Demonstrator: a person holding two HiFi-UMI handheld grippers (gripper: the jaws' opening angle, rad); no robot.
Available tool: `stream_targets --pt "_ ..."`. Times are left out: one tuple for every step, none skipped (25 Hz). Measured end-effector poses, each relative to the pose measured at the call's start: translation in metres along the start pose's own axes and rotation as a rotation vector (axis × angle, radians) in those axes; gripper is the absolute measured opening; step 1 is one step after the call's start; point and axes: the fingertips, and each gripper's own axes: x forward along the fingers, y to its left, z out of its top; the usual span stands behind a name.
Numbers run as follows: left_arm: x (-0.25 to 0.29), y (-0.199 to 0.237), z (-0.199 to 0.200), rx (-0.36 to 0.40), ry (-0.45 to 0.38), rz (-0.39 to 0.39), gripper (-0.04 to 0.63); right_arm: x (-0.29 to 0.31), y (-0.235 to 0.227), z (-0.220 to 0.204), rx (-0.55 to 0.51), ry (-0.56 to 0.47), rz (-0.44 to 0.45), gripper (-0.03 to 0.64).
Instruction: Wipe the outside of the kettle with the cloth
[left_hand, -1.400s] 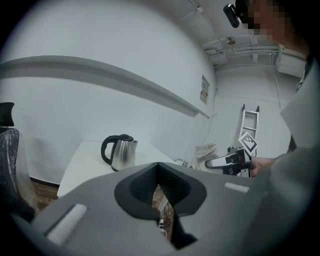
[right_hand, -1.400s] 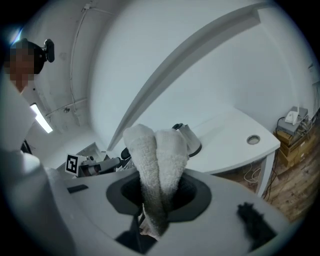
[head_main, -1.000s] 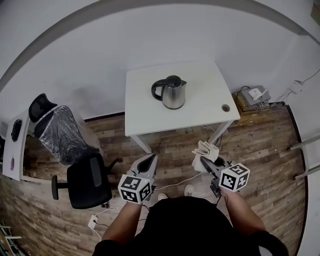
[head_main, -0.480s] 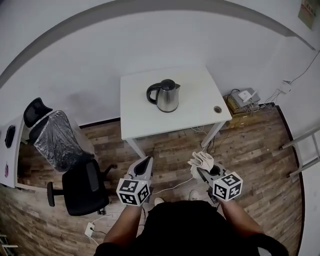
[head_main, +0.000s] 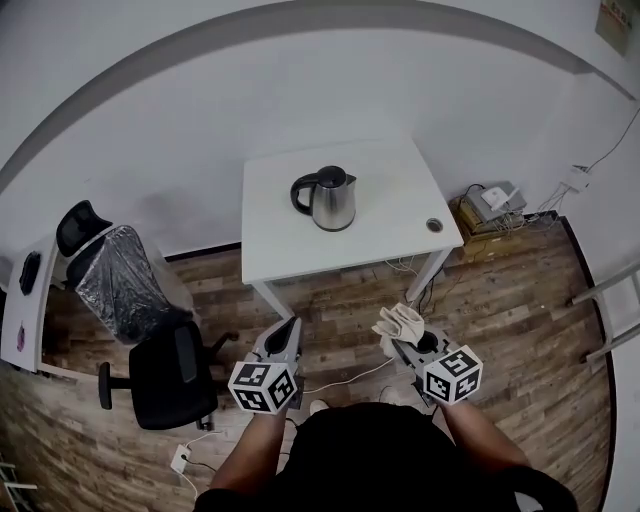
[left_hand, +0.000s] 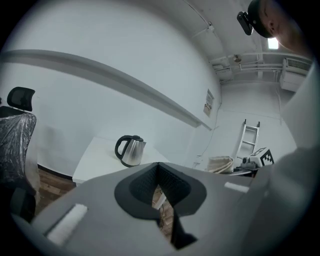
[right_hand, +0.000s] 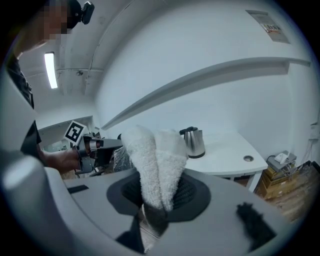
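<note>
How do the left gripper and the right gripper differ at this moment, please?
The right gripper is clamped on the folded white cloth; the left gripper is closed on nothing. The cloth stands up past the right gripper's tips, while the left gripper's tips are bare. Both are held over the wood floor, short of the table, pointing toward the kettle.

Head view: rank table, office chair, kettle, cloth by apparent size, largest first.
1. table
2. office chair
3. kettle
4. cloth

The cloth looks only slightly smaller than the kettle. It is bunched and nearer the camera, so that last pair is unsure.
</note>
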Motion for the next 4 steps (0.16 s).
stream_targets --pt "0.0019 -0.0026 0.0003 0.004 0.001 -0.006 0.006 -0.0010 -0.0019 -0.0028 0.008 0.003 -0.003 0.098" --pt "0.0037 -0.0055 0.0000 0.013 0.005 -0.013 0.007 -0.0020 -0.0036 -0.0039 0.015 0.002 -0.005 0.098" --pt "0.0053 -0.0080 -0.0007 0.023 0.009 -0.018 0.006 -0.0029 -0.0049 -0.0040 0.021 -0.001 -0.006 0.098" --pt "0.0068 -0.0103 -0.0017 0.034 0.014 -0.022 0.006 -0.0037 -0.0060 -0.0037 0.026 -0.005 -0.007 0.098"
